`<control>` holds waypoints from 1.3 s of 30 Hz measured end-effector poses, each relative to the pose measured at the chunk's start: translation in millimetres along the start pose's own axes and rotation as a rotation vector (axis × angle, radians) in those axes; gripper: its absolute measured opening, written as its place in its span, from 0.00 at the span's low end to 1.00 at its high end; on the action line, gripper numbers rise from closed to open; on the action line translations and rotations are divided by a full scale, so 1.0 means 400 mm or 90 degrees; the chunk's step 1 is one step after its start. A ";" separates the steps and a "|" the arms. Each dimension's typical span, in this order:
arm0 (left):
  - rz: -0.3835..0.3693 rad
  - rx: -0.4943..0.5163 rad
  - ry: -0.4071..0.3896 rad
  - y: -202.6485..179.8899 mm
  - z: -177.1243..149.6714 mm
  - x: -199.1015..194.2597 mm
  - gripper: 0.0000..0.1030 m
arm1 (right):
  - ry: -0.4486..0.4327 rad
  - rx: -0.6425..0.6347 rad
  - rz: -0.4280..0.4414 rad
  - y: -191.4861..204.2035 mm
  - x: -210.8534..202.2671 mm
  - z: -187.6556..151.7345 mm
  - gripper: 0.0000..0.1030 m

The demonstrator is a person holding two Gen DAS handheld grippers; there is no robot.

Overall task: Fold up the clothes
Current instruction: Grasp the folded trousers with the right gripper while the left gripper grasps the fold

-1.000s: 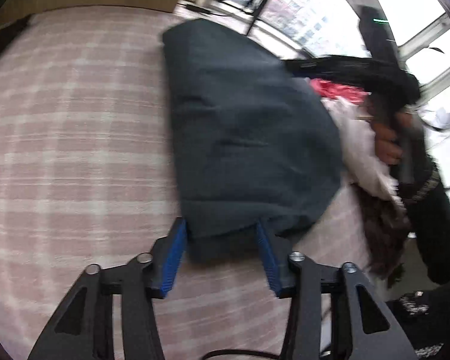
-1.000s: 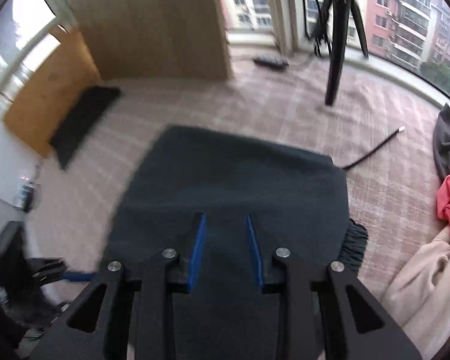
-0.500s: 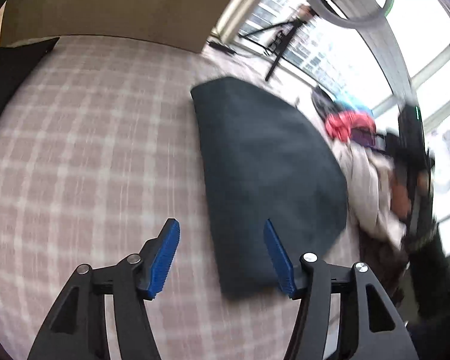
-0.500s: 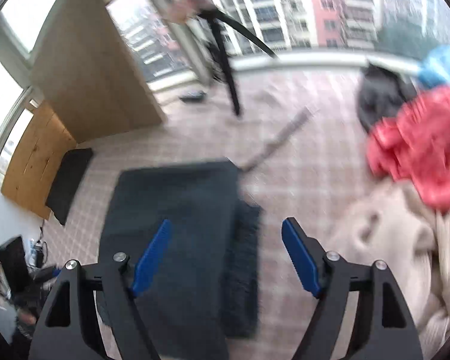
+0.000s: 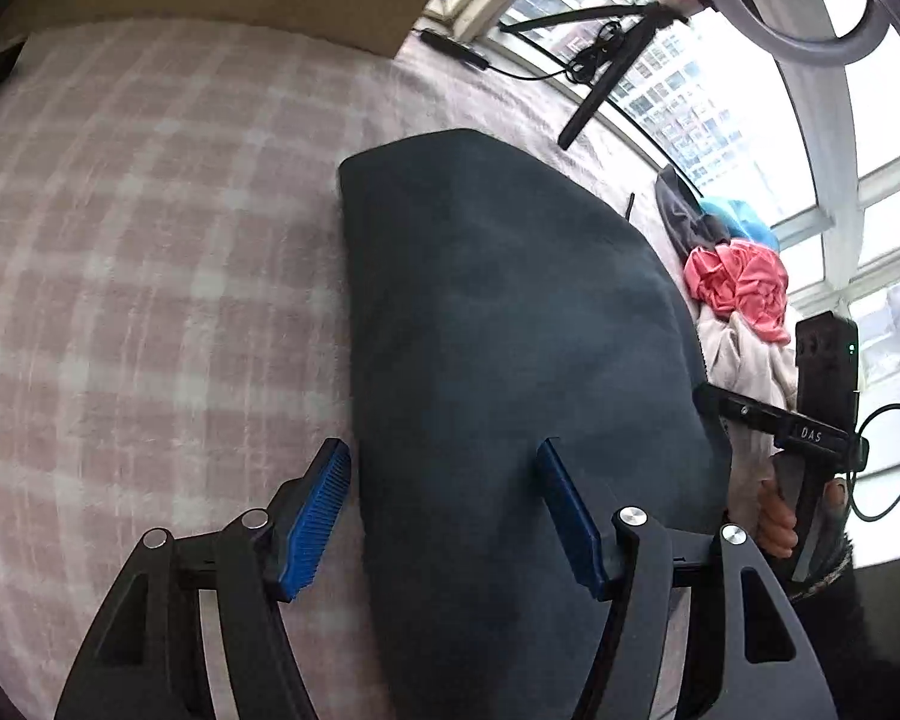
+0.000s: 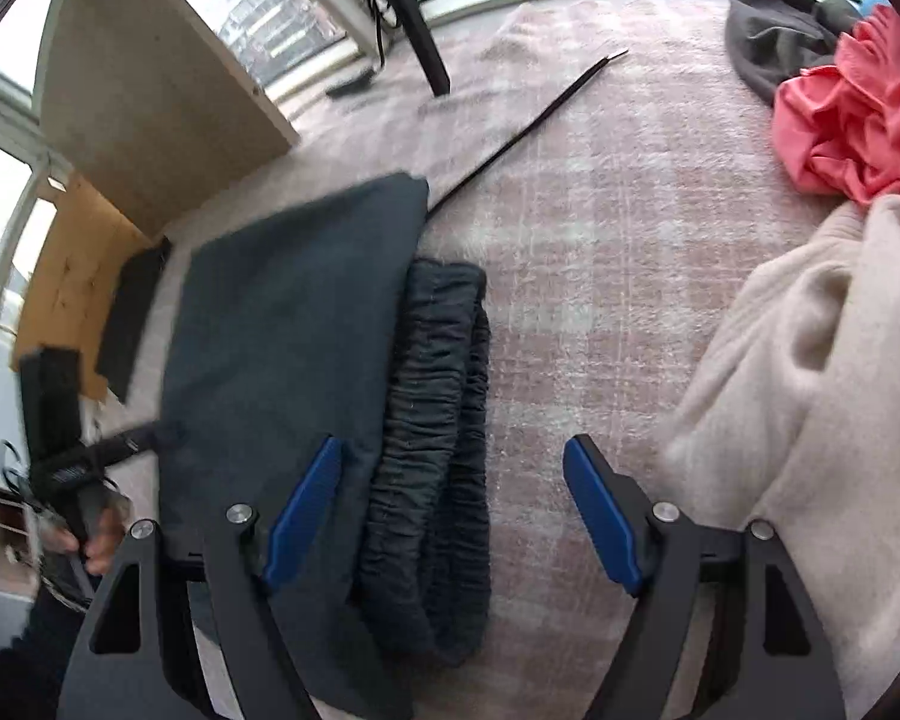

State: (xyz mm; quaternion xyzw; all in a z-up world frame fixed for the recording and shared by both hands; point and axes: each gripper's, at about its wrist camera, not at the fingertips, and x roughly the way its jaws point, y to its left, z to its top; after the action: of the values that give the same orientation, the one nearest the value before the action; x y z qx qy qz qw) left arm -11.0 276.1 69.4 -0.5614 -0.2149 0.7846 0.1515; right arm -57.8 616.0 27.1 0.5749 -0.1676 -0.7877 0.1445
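The dark folded garment (image 5: 510, 372) lies flat on the pink plaid blanket (image 5: 150, 252), free of both tools. A second ago the left gripper (image 5: 444, 516) had its jaws on the garment's near edge and the right gripper (image 6: 450, 516) hung nearly closed over the cloth; both sets of jaws have since been opening and have pulled back. The left jaws now stand moderately wide and empty, one finger over the blanket, the other over the cloth. The right jaws gape wide and hold nothing, straddling the garment's gathered waistband (image 6: 444, 420) and bare blanket. This fold looks finished, and the next piece is probably due.

That piece would come from the pile toward the window edge of the blanket: a cream sweater (image 6: 810, 396) nearest the right gripper, then a coral garment (image 6: 852, 120) and a grey one (image 6: 774, 30). A black cord (image 6: 528, 126) crosses the blanket beyond the folded garment, and a tripod leg (image 6: 420, 30) stands on the blanket near the window; neither blocks the reach.
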 end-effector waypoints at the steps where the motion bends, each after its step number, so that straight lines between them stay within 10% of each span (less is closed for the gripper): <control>1: 0.003 0.007 0.000 -0.007 0.009 0.011 0.61 | 0.002 -0.015 -0.004 0.007 0.007 -0.004 0.77; 6: 0.013 0.046 0.005 -0.037 0.017 0.029 0.62 | -0.015 -0.053 0.001 0.035 0.009 -0.018 0.82; 13: -0.018 0.051 0.017 -0.049 0.017 0.039 0.27 | 0.008 -0.019 0.121 0.020 0.017 0.006 0.59; 17: -0.018 0.059 0.015 -0.063 0.011 0.050 0.34 | 0.013 0.002 0.171 0.004 0.017 0.019 0.66; 20: -0.013 0.060 0.002 -0.069 0.010 0.061 0.29 | -0.011 -0.026 0.155 0.031 0.013 0.013 0.67; 25: -0.006 0.074 -0.021 -0.093 0.012 0.051 0.14 | -0.016 -0.018 0.153 0.057 0.013 0.011 0.22; 39: -0.020 0.122 -0.103 -0.111 0.019 -0.160 0.13 | -0.120 -0.009 0.158 0.226 -0.128 -0.043 0.20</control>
State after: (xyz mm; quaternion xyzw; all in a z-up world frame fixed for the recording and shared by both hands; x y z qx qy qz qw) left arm 2.5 282.6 146.0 -0.4757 -0.1592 0.8418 0.1994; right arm -22.9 554.2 104.8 0.4721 -0.2443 -0.8157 0.2283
